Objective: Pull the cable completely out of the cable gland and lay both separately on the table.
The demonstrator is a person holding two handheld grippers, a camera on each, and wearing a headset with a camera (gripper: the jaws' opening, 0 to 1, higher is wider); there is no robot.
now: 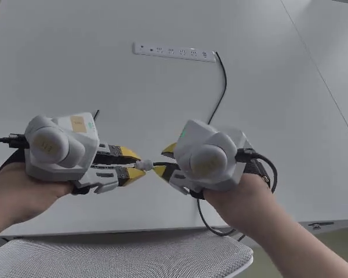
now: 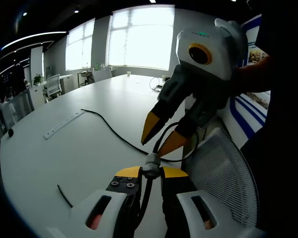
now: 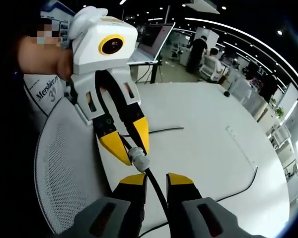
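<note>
A small pale grey cable gland (image 1: 143, 165) hangs in the air between the two grippers, above the table's near edge. My left gripper (image 1: 133, 164) is shut on the gland (image 2: 151, 166), which sits between its yellow tips. A thin black cable (image 3: 156, 191) runs out of the gland (image 3: 139, 158) and passes between the fingers of my right gripper (image 3: 157, 179). Those fingers stand open, with a gap on each side of the cable. In the left gripper view the right gripper (image 2: 161, 139) faces mine, and the cable (image 2: 161, 134) loops between its tips.
A white power strip (image 1: 174, 52) lies at the back of the white table (image 1: 75, 75), its black lead (image 1: 221, 87) trailing toward the near edge. A short black cable piece (image 2: 64, 196) rests on the table. A grey mesh chair (image 1: 122, 255) is below the grippers.
</note>
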